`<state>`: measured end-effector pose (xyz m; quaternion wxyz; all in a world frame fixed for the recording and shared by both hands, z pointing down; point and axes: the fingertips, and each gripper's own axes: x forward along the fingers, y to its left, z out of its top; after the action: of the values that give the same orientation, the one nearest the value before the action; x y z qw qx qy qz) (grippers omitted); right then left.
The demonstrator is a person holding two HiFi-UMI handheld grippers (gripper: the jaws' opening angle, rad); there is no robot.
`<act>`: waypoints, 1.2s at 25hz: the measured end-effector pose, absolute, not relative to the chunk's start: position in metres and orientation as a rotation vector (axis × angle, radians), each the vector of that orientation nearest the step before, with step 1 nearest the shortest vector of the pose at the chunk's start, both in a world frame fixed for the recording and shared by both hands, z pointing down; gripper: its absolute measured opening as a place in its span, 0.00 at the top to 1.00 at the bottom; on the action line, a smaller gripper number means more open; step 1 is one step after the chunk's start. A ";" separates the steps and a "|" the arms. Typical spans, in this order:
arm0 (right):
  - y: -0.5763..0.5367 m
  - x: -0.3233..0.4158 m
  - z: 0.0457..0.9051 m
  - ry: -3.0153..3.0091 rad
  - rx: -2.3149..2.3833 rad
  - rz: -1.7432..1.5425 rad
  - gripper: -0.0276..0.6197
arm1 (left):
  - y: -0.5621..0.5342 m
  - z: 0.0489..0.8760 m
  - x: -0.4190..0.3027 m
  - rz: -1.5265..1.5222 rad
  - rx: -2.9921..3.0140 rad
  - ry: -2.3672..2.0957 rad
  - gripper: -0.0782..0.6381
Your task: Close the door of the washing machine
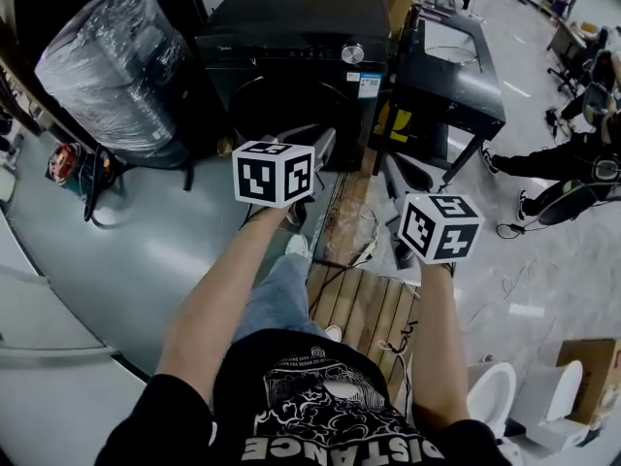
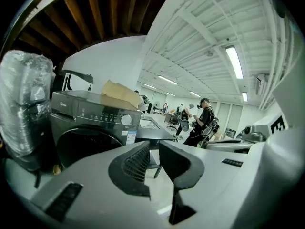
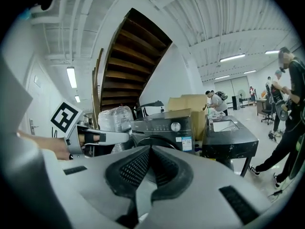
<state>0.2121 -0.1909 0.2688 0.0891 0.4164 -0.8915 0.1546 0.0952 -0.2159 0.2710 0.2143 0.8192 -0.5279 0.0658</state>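
Observation:
A black front-loading washing machine (image 1: 291, 37) stands ahead of me, also in the left gripper view (image 2: 90, 116) and the right gripper view (image 3: 164, 123). Its round door (image 1: 281, 105) looks flush with the front panel. My left gripper (image 1: 328, 142) reaches toward the door's right side and stays short of it; its jaws (image 2: 153, 149) stand a narrow gap apart with nothing between them. My right gripper (image 1: 400, 178) hangs lower and to the right, away from the machine, its pads (image 3: 151, 149) closed together on nothing. The left gripper (image 3: 102, 137) shows at the left of the right gripper view.
A plastic-wrapped bundle (image 1: 116, 66) sits left of the machine. A black metal table (image 1: 456, 76) stands close on its right. A wooden pallet (image 1: 359, 304) with loose cables lies under my arms. People (image 1: 582, 153) are at the far right, white fixtures (image 1: 490, 391) at the lower right.

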 end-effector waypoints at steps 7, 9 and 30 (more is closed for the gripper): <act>-0.159 0.218 0.257 -2.667 1.168 0.332 0.92 | -0.152 0.276 0.088 0.243 2.281 -1.489 0.80; -0.150 0.217 0.254 -2.674 1.145 0.295 0.92 | -0.139 0.275 0.082 0.283 2.287 -1.515 0.80; -0.133 0.209 0.260 -2.674 1.140 0.236 0.93 | -0.096 0.262 0.024 0.342 2.244 -1.865 0.85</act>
<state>0.2090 -0.1331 0.2604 0.1122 0.3885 -0.9110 0.0805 0.0242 -0.0962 0.2619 0.1016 0.7598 -0.6316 0.1159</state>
